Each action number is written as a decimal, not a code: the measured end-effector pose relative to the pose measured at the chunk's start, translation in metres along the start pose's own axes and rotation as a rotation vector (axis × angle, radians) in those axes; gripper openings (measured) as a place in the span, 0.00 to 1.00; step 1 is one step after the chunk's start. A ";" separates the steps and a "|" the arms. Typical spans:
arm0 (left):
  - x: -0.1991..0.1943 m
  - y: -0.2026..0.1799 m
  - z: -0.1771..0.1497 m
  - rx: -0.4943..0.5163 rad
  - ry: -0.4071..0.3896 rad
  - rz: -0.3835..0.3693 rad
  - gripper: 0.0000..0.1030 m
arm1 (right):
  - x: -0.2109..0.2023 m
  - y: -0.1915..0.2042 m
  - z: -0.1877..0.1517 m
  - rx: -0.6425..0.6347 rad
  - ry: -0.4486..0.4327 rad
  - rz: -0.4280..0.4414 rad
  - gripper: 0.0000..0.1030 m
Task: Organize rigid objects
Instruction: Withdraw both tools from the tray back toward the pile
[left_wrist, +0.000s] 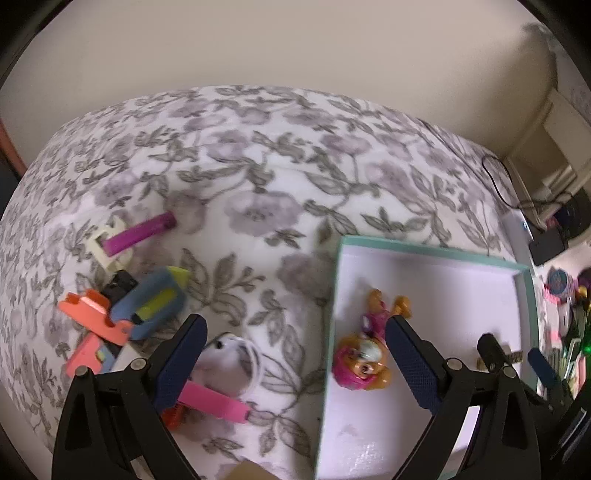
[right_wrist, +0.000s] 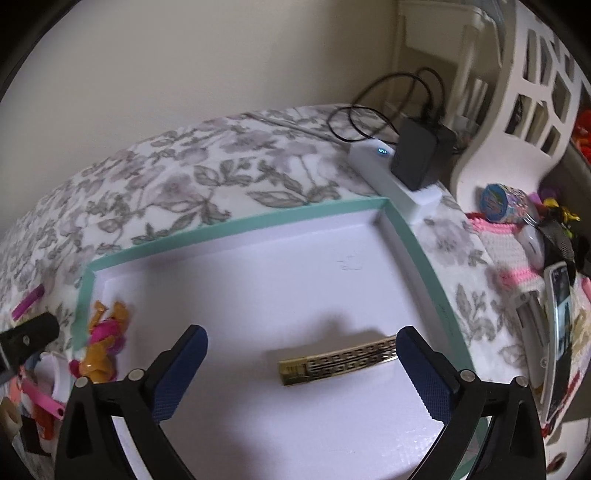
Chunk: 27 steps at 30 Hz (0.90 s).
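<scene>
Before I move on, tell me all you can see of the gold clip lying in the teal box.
The gold clip is a long, narrow, slightly curved bar that looks like metal, with a cut-out key pattern along most of it and a solid clasp end at its left. It lies flat on the white floor of the teal box, slanting up to the right, casting a soft shadow behind it. Its right end passes behind a finger of the open right tool; whether they touch is unclear. Nothing else touches it.

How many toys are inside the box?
2. A pink puppy figure lies by the left wall of the teal box, and a gold hair clip lies nearer the right. Grippers may hide more.
</scene>
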<state>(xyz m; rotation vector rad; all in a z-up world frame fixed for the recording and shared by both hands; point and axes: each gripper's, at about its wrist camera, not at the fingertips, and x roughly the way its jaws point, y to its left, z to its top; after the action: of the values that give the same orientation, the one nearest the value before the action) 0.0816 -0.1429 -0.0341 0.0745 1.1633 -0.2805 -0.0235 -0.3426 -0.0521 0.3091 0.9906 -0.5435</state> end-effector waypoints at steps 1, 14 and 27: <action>-0.002 0.005 0.001 -0.015 -0.007 0.006 0.94 | 0.000 0.001 0.000 0.007 0.006 0.021 1.00; -0.032 0.066 0.012 -0.103 -0.141 0.112 0.94 | -0.019 0.035 -0.008 -0.047 -0.032 0.114 1.00; -0.075 0.128 -0.006 -0.216 -0.212 0.145 0.94 | -0.049 0.110 -0.026 -0.206 -0.065 0.255 1.00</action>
<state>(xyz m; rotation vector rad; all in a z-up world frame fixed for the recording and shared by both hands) 0.0817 -0.0053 0.0213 -0.0592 0.9664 -0.0324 -0.0008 -0.2248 -0.0235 0.2277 0.9195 -0.2160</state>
